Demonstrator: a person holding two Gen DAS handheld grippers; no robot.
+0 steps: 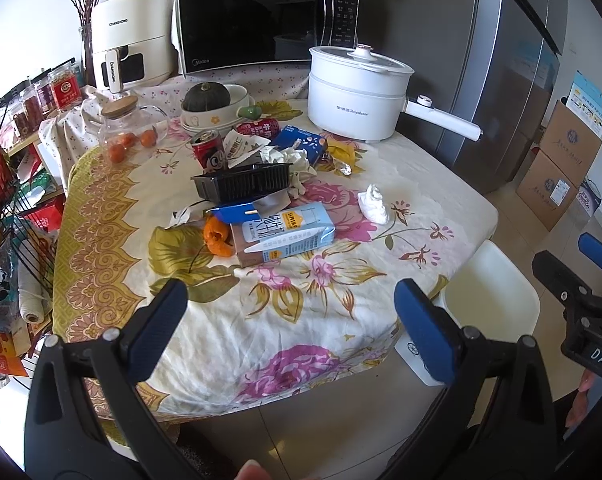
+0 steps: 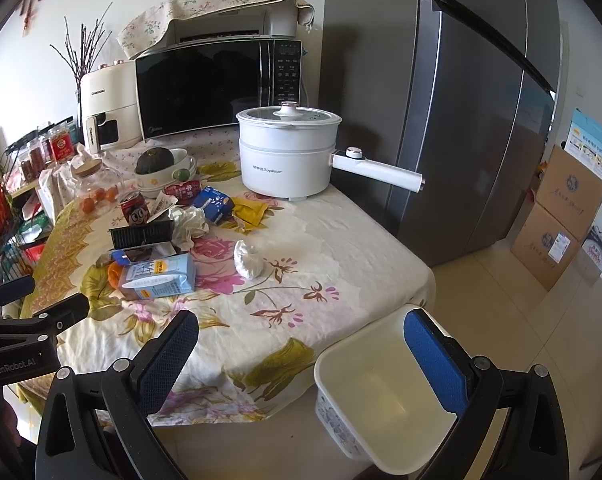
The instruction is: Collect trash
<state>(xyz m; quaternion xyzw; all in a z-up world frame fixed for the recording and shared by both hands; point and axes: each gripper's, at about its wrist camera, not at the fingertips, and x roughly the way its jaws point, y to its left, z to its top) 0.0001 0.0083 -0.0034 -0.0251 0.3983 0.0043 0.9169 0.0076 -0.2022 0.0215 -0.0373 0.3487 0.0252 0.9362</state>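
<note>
Trash lies on the floral tablecloth (image 1: 325,312): a light blue milk carton (image 1: 285,232), orange peel (image 1: 217,236), a black plastic tray (image 1: 243,182), a red can (image 1: 205,148), a dark blue carton (image 1: 301,141), crumpled paper (image 1: 297,160) and a white tissue wad (image 1: 375,204). The carton (image 2: 161,276) and the tissue wad (image 2: 248,260) also show in the right wrist view. A white bin (image 2: 385,392) stands on the floor by the table's near right corner. My left gripper (image 1: 291,320) is open and empty over the table's near edge. My right gripper (image 2: 301,356) is open and empty above the bin.
A white electric pot (image 1: 357,96), a microwave (image 1: 261,20), an air fryer (image 1: 129,36), a bowl with a squash (image 1: 209,100) and a glass jar of oranges (image 1: 131,132) stand at the back. A grey fridge (image 2: 461,100) and cardboard boxes (image 2: 561,216) are at the right. A wire rack (image 1: 5,184) is at the left.
</note>
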